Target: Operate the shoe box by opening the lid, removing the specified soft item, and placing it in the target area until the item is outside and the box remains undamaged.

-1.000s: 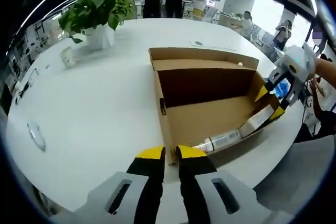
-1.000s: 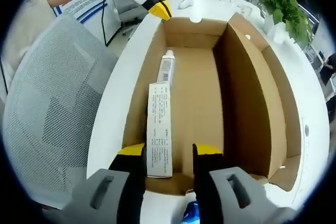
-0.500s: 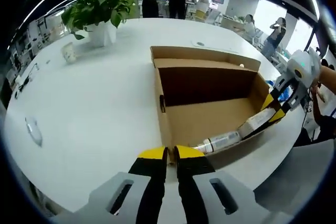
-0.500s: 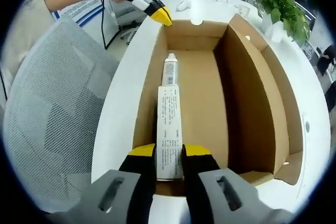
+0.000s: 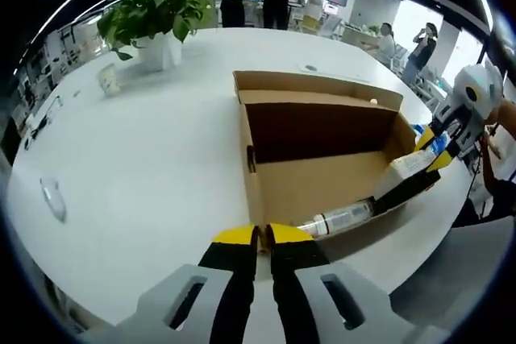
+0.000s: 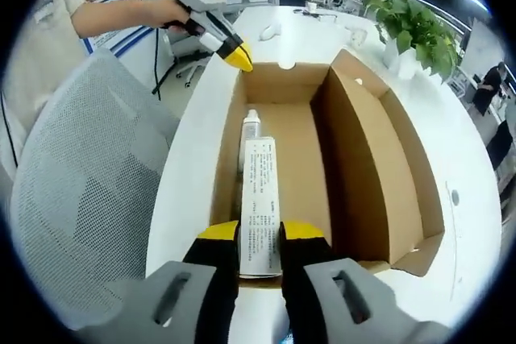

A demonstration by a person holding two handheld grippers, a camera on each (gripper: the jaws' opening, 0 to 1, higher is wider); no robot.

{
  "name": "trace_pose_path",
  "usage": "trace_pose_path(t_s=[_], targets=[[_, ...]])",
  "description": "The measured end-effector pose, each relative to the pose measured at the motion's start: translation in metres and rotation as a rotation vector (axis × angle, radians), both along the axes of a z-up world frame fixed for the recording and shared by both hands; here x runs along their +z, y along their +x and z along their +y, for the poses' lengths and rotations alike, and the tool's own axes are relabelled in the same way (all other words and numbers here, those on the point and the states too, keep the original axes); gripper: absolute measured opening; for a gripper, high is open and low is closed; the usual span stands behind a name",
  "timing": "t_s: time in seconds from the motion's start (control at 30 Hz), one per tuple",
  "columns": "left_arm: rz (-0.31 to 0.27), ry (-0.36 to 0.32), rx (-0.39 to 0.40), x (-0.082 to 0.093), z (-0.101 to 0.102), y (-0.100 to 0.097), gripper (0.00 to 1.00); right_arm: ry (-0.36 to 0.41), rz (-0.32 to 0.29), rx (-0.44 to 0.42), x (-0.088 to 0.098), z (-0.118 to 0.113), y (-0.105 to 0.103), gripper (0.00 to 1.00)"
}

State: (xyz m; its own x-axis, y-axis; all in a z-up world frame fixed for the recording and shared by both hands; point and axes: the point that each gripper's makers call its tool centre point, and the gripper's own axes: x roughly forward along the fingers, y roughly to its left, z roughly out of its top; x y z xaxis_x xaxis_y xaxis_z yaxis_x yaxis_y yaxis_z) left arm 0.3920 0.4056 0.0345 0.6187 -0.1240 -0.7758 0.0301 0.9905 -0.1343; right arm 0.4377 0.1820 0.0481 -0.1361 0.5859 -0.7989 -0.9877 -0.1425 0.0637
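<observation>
— Where's the box?
— Open cardboard box (image 5: pixel 322 159) on the white tabletop (image 5: pixel 145 142), lid flap standing up along its far long wall in the left gripper view. Potted plant (image 5: pixel 153 10) well beyond the box, toward the far edge of the tabletop; small cup (image 5: pixel 106 80) just beside the plant, on the box-ward side.

— And the soft item?
— Long white carton (image 6: pixel 260 207) partly inside the box, lying along the wall nearest the mesh chair (image 6: pixel 81 199). One end raised over the box's short end wall, the other end pointing down into the box. White bottle (image 6: pixel 250 130) flat on the box floor, just past the carton's far end, touching or nearly so.

— Right gripper?
— Right gripper (image 6: pixel 260 231) at the box's short end, yellow-tipped jaws narrow and clamped on the near end of the carton. Seen too in the left gripper view (image 5: pixel 435 151), at the box's far corner, carton (image 5: pixel 411 163) between its tips.

— Left gripper?
— Left gripper (image 5: pixel 260 235) at the opposite short end of the box, jaws pinched nearly together on the box's near corner edge. In the right gripper view (image 6: pixel 235 55), held by a hand (image 6: pixel 165 14), yellow tips resting against the far end wall of the box.

— Anything else near the box?
— People standing in the background beyond the plant.
</observation>
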Motion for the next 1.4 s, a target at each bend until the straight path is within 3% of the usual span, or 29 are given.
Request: trace_pose_path(t_s=[0.53,0.9,1.4], targets=[[0.008,-0.001,0.006,0.000,0.000,-0.001,0.03,0.086,-0.073,0.030,0.051,-0.011,0.000,0.16],[0.018,0.004,0.009,0.000,-0.001,-0.001,0.03,0.078,-0.111,0.021,0.075,-0.060,0.008,0.16],[0.034,0.026,-0.010,0.001,-0.002,0.000,0.03,0.048,-0.147,-0.022,0.081,-0.118,0.025,0.16]])
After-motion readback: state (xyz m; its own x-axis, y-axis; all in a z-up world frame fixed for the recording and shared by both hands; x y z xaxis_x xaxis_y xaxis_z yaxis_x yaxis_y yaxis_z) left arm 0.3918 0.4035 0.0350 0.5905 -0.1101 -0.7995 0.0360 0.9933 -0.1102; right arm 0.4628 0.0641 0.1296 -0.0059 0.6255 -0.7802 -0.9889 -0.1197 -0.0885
